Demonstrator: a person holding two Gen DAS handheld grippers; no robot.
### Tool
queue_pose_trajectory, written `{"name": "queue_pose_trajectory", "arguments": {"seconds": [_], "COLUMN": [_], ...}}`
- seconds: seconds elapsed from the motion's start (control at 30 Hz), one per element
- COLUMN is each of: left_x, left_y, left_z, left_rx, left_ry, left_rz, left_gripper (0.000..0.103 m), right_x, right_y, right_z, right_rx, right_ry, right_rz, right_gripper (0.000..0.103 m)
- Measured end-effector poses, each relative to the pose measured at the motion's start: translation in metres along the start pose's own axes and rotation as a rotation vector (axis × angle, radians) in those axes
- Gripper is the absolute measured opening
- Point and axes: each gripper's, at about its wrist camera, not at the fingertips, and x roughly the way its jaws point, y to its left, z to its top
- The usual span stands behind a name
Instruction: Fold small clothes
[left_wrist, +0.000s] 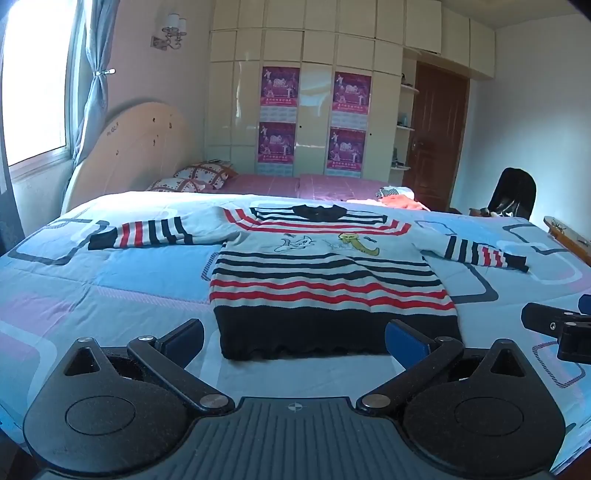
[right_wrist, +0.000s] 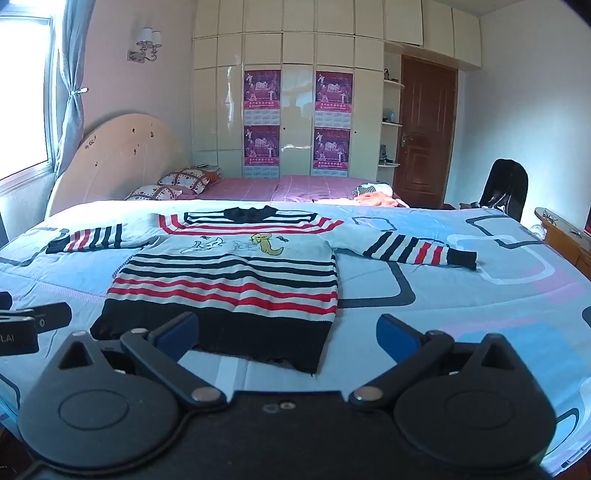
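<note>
A small striped sweater (left_wrist: 325, 273) (right_wrist: 229, 280) lies flat and face up on the bed, sleeves spread to both sides, black hem nearest me. It has red, navy and white stripes and a cartoon print on the chest. My left gripper (left_wrist: 295, 338) hovers open just short of the hem, its blue pads either side of it and apart from the cloth. My right gripper (right_wrist: 286, 332) is also open, over the hem's right corner, with nothing held. Each gripper shows at the edge of the other's view: the right gripper (left_wrist: 557, 328) and the left gripper (right_wrist: 26, 325).
The bed has a light blue patterned cover (left_wrist: 110, 295). Beyond it are pillows (left_wrist: 199, 177), a pink sheet and a small heap of clothes (left_wrist: 399, 197). A wardrobe, a door, a dark chair (left_wrist: 513, 195) and a wooden side table (right_wrist: 565, 236) stand behind and to the right.
</note>
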Motion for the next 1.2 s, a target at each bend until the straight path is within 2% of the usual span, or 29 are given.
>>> {"name": "queue_pose_trajectory", "arguments": {"seconds": [0.13, 1.2], "left_x": [0.003, 0.008], "left_y": [-0.005, -0.016], "left_z": [0.003, 0.002], "left_rx": [0.008, 0.028], "left_ry": [0.003, 0.01], "left_rz": [0.001, -0.001], "left_gripper": [0.103, 0.103], "right_x": [0.004, 0.009], "right_y": [-0.017, -0.021], "right_z": [0.004, 0.002], "right_rx": [0.013, 0.013], "right_ry": [0.005, 0.012], "right_rz": [0.019, 0.021], "right_gripper": [0.103, 0.103]}}
